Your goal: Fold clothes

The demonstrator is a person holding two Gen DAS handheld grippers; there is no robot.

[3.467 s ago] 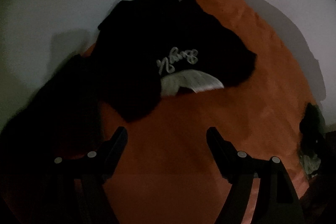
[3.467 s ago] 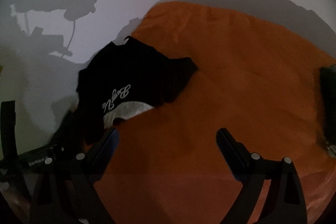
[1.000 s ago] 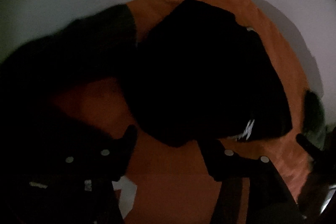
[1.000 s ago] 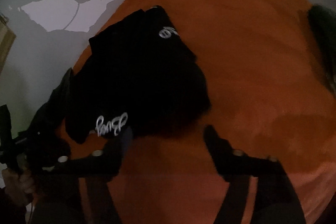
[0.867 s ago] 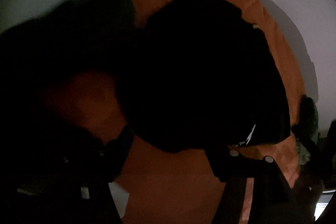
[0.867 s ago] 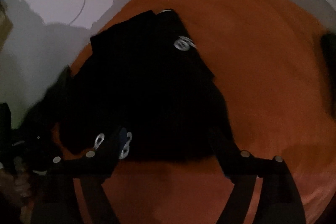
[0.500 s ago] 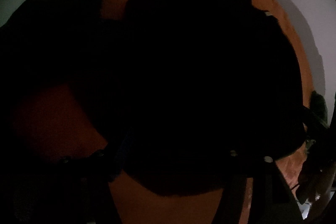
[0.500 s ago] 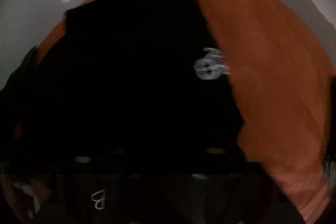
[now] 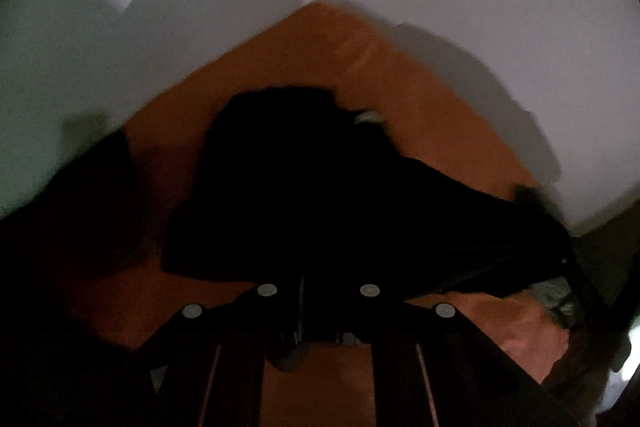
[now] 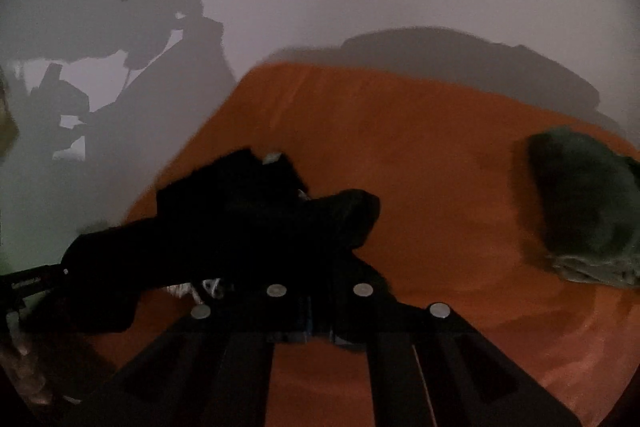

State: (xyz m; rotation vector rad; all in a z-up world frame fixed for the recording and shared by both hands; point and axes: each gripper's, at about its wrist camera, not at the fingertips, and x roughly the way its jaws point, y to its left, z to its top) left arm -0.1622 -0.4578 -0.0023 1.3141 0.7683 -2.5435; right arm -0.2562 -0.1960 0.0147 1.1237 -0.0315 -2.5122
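Where both grippers pinch it, the black garment hangs bunched.

An orange sheet covers the bed, smooth over most of its spread and backed by a pale wall. A black garment lies bunched toward the sheet's left side, its far end resting on the cloth with a small white label showing at the top. Well apart from it, near the right edge, sits a dark green bundle of clothes, crumpled in a heap.
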